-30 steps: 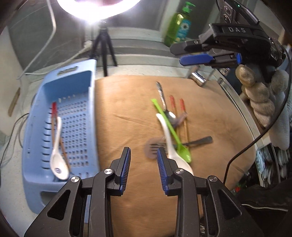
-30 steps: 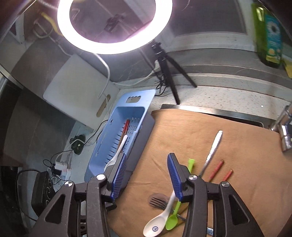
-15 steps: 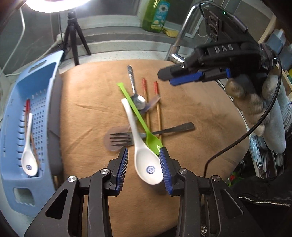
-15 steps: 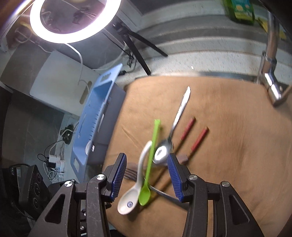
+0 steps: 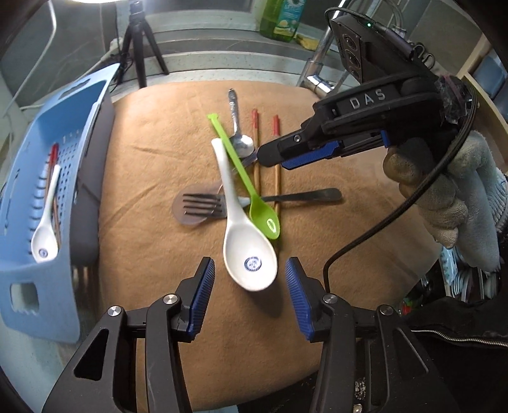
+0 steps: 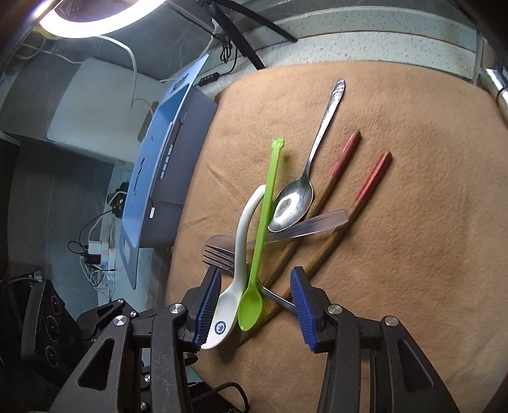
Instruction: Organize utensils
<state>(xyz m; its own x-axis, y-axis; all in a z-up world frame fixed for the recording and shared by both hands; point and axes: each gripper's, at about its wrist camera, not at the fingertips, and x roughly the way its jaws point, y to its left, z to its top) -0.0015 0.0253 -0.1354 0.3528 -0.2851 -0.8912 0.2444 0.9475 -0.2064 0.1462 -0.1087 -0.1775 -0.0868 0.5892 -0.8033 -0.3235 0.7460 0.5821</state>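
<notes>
While my L gripper (image 5: 249, 282) opens, pads clear of the white ceramic spoon (image 5: 244, 235) on the brown cloth (image 5: 152, 178), my R gripper (image 6: 255, 301) closes, pinching nothing, above the green plastic spoon (image 6: 257, 254).

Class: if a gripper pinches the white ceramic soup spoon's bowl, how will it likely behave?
The white ceramic soup spoon looks glazed, so probably slippery. Its rounded bowl may squirt from flat pads. The green plastic spoon leans against its handle, so lifting likely disturbs it.

A glowing ring light (image 6: 95, 19) on a black tripod (image 5: 139, 47) stands on the speckled countertop (image 6: 365, 41).
</notes>
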